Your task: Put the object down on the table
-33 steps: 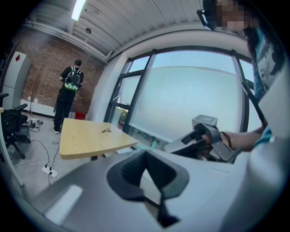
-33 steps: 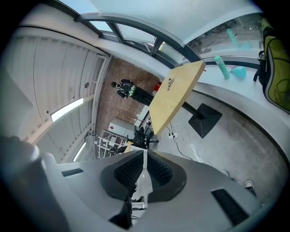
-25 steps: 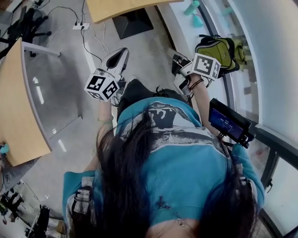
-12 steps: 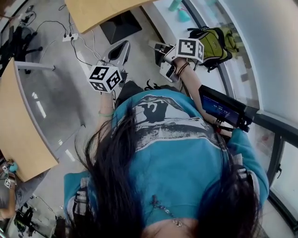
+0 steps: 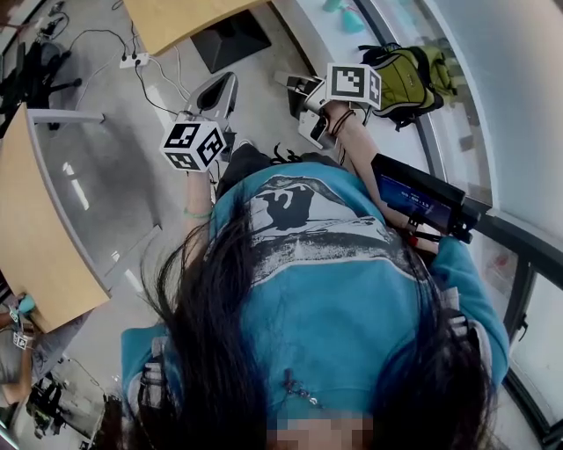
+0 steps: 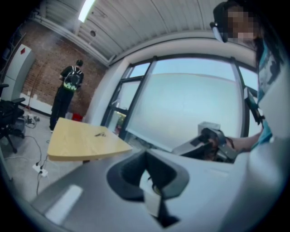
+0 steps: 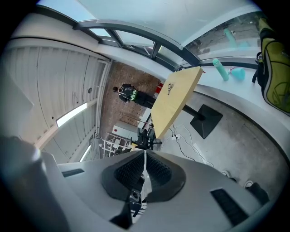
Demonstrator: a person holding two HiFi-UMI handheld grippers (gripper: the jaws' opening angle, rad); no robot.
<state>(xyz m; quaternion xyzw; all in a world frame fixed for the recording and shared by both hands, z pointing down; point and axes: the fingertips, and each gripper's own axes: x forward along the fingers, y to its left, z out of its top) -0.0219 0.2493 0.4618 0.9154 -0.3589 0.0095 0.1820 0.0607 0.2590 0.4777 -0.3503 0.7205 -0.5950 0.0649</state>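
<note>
Both grippers are held up in front of the person in a blue shirt (image 5: 334, 290). My left gripper (image 5: 230, 81) carries its marker cube (image 5: 192, 145), and its dark pads (image 6: 131, 174) meet with nothing between them. My right gripper (image 5: 292, 85) sits under its own marker cube (image 5: 352, 83), and its ribbed pads (image 7: 158, 171) are closed on a thin seam, also empty. No held object shows in any view. A wooden table (image 5: 176, 19) stands ahead, seen again as the wooden table (image 6: 81, 141) and the wooden table (image 7: 174, 104).
A second wooden table (image 5: 35, 220) is at the left. A green backpack (image 5: 409, 75) lies on the window ledge, near teal bottles (image 7: 219, 70). A power strip (image 5: 132, 60) with cables and a black table base (image 5: 233, 39) sit on the floor. A person (image 6: 68, 93) stands far off.
The right gripper has moved up and left in the head view, away from the body. The left gripper has stayed about where it was. Both stay shut.
</note>
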